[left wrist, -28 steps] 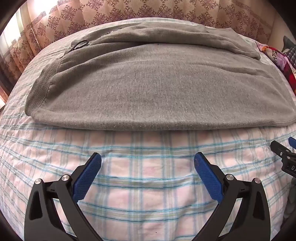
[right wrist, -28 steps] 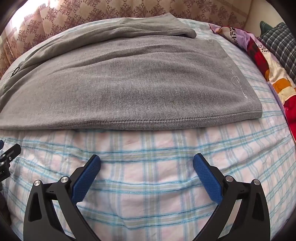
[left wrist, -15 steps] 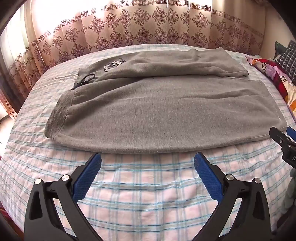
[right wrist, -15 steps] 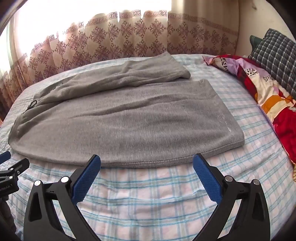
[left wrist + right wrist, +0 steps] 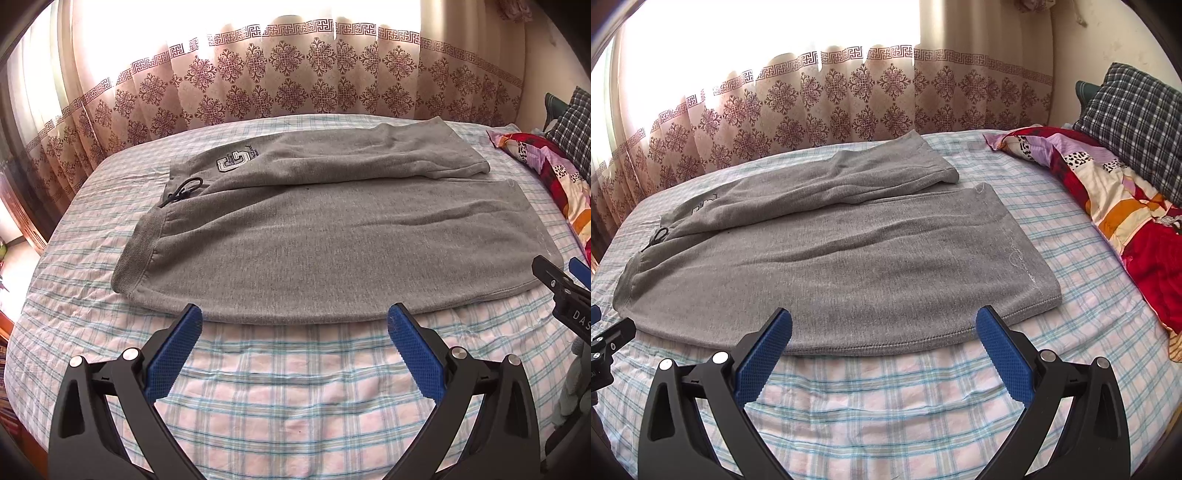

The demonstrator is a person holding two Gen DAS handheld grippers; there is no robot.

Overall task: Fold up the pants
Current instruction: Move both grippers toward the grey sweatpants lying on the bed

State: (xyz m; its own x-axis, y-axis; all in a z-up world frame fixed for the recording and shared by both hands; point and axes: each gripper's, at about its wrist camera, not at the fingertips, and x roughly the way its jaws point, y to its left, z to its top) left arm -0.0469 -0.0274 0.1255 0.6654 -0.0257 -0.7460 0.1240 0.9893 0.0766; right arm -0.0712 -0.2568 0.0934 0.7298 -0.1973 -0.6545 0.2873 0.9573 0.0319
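Grey sweatpants (image 5: 332, 236) (image 5: 831, 258) lie spread on the bed, waistband to the left with a dark drawstring (image 5: 183, 190) and a letter patch (image 5: 234, 161), both legs pointing right, the far leg lying partly over the near one. My left gripper (image 5: 294, 325) stands open above the checked sheet, short of the near leg's long edge. My right gripper (image 5: 884, 326) is open too, short of the same edge nearer the hem (image 5: 1030, 273). Nothing is between either pair of blue pads. The right gripper's tip (image 5: 561, 291) shows at the left wrist view's right edge.
A checked sheet (image 5: 295, 391) covers the bed (image 5: 886, 391). A colourful patchwork quilt (image 5: 1119, 206) and a dark plaid pillow (image 5: 1134, 122) lie at the right. Patterned curtains (image 5: 295, 81) hang behind the bed, and the bed's left edge drops off near them.
Both grippers have pulled back and risen from the near leg's edge, so the whole pants and the curtains now show. Both stayed open.
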